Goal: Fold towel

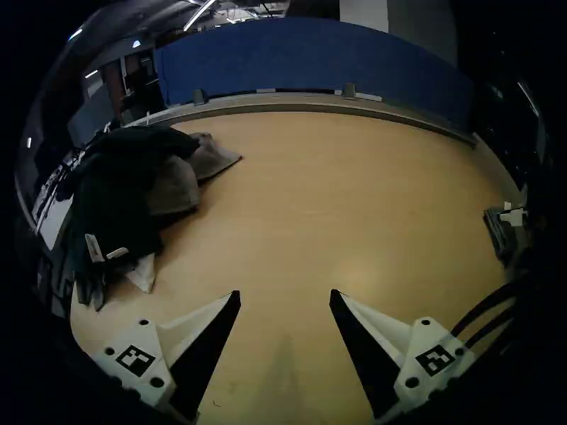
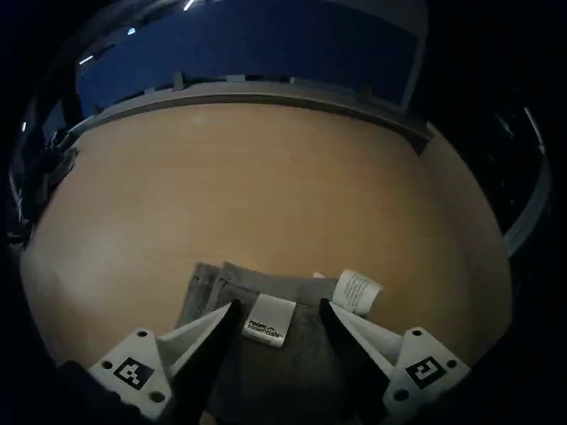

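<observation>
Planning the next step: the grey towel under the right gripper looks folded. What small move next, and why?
Probably move the left gripper toward the towel pile on its left: it is open over bare table, and the right gripper stands open over a grey towel lying in layers.

— The table (image 1: 340, 198)?
— Pale wood grain, smooth, with a soft sheen where light falls.
— And the towel (image 2: 283, 361)?
— Grey cloth, matt, with a short rough nap. Its sewn tag (image 2: 269, 320) is smooth white fabric. The other label (image 2: 356, 290) looks thin and papery.
— The pile (image 1: 127, 191)?
— Cloth too, dark and grey, matt and rumpled.
— The left gripper (image 1: 284, 293)?
— Matt white plastic fingers (image 1: 184, 329) with black inner faces. The right gripper (image 2: 278, 302) looks the same.
— The screen (image 1: 312, 57)?
— Blue, matt, seemingly fabric.
</observation>
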The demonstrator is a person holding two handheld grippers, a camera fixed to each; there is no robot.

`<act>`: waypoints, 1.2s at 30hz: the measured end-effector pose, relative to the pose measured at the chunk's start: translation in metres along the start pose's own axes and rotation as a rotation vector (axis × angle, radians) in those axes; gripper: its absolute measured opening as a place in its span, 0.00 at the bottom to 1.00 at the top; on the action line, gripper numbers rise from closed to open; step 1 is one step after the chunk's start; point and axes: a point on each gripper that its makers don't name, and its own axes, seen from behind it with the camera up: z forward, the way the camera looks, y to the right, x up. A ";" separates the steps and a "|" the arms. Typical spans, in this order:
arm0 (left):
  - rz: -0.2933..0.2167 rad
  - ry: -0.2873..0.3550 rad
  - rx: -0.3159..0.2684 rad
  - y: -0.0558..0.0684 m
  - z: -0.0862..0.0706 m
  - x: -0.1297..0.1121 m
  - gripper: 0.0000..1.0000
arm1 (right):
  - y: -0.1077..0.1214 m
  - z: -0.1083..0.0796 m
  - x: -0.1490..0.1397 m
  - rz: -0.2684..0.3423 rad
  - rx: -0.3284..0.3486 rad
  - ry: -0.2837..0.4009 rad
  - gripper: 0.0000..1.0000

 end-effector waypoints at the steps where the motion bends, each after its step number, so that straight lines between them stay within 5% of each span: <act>1: 0.000 0.000 0.000 0.000 0.000 0.000 0.94 | 0.000 -0.005 0.004 0.001 0.001 0.012 0.87; 13: 0.003 0.013 -0.014 0.003 0.000 0.005 0.94 | -0.018 -0.081 0.036 0.011 0.001 0.171 0.87; 24: 0.013 0.035 -0.032 0.010 -0.001 0.014 0.94 | -0.036 -0.115 0.044 0.057 -0.005 0.294 0.87; 36: -0.004 0.103 -0.058 0.014 -0.004 0.029 0.94 | -0.045 -0.157 0.084 0.141 -0.029 0.624 0.90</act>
